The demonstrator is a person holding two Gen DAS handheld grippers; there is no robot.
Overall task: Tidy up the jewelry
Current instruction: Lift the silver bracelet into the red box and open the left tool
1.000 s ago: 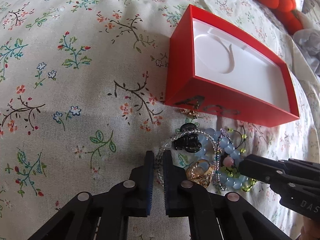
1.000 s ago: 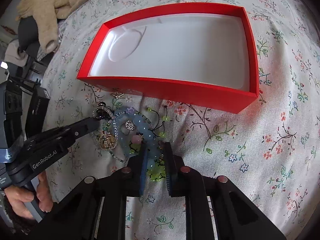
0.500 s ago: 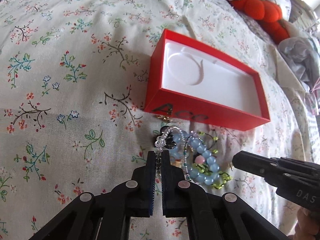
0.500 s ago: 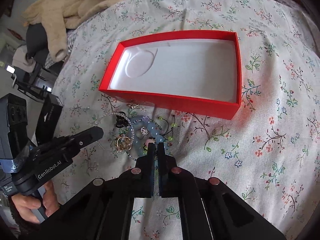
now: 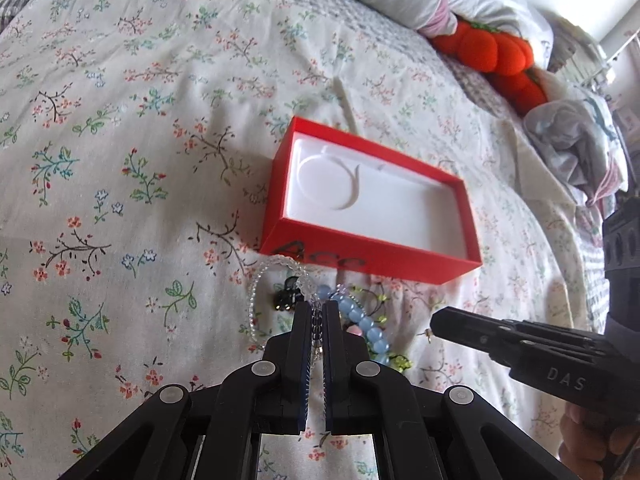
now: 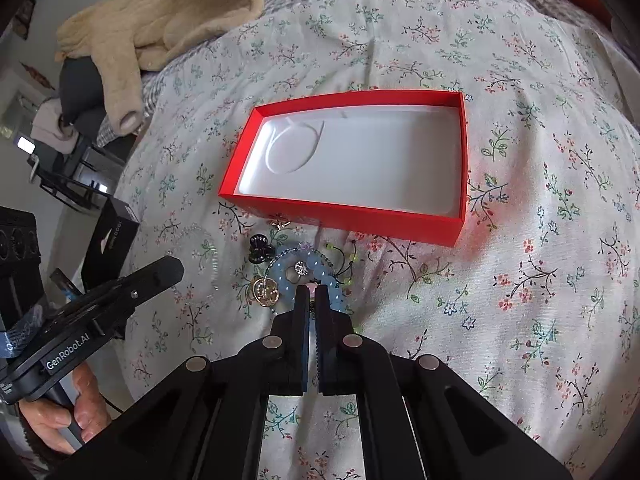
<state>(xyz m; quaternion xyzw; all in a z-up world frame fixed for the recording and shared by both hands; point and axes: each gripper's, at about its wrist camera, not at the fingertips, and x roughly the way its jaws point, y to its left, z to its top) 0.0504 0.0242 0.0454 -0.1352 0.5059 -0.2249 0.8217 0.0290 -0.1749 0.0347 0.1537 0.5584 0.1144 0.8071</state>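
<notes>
Since a second ago both grippers have risen away from the bed, so the red box and the jewelry pile look smaller in each view, and the right jaws, then a little apart over the beads, have closed.

The left gripper [image 5: 316, 312] has its jaws drawn narrow on a strand of the clear bead necklace [image 5: 256, 296], which loops out to the left of the tips and partly hangs from them. The right gripper [image 6: 311, 294] has its jaws nearly together at the pink bead of the blue bead bracelet [image 6: 316, 268]; whether they actually pinch it cannot be told.

The rest of the pile lies on the bed just before the jaws: a black hair clip [image 6: 258, 249], a gold ring [image 6: 264, 292] and a green-beaded black cord [image 6: 344, 258], all touching or overlapping.

Just beyond the pile sits the red box [image 6: 340, 216], open, its white insert holding nothing; a round recess is moulded at its left end. It rests on the floral bedspread [image 6: 520, 260].

Only the left view shows the black lettering on the box's near wall and an orange plush toy [image 5: 492, 52] by the pillows. Only the right view shows a beige garment [image 6: 160, 12] at the bed's far edge and the hand [image 6: 68, 412] gripping the left tool.
</notes>
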